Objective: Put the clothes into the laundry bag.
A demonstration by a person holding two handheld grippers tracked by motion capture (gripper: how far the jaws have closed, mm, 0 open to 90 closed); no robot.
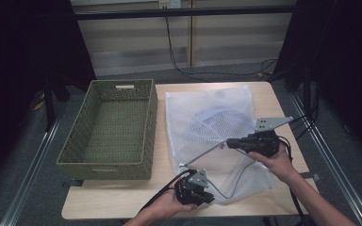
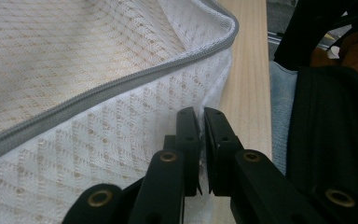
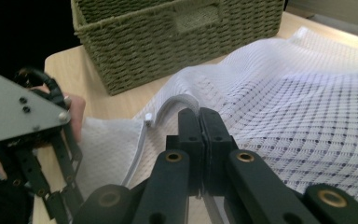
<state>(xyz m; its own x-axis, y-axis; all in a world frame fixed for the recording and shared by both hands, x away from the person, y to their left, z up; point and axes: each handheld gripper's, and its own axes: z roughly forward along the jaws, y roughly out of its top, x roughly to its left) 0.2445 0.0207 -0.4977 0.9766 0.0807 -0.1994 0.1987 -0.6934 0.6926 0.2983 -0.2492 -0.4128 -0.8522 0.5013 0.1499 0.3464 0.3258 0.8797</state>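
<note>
My left gripper (image 1: 206, 197), bottom centre, pinches the one mesh bag (image 1: 207, 117); my right gripper (image 1: 230, 143), centre-right, clamps its zipper edge (image 1: 206, 153). One basket (image 1: 143, 141) left.

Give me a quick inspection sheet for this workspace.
Surface: pale wooden table.
Job's things: white mesh laundry bag lying flat, grey zipper part open.
Clutter: green woven basket left of the bag, nothing in it.
Grippers: left gripper shut on the bag's near corner; right gripper shut at the zipper line.
Cables: black cable trailing from the left gripper.
Surroundings: dark curtains, wall cable.
</note>
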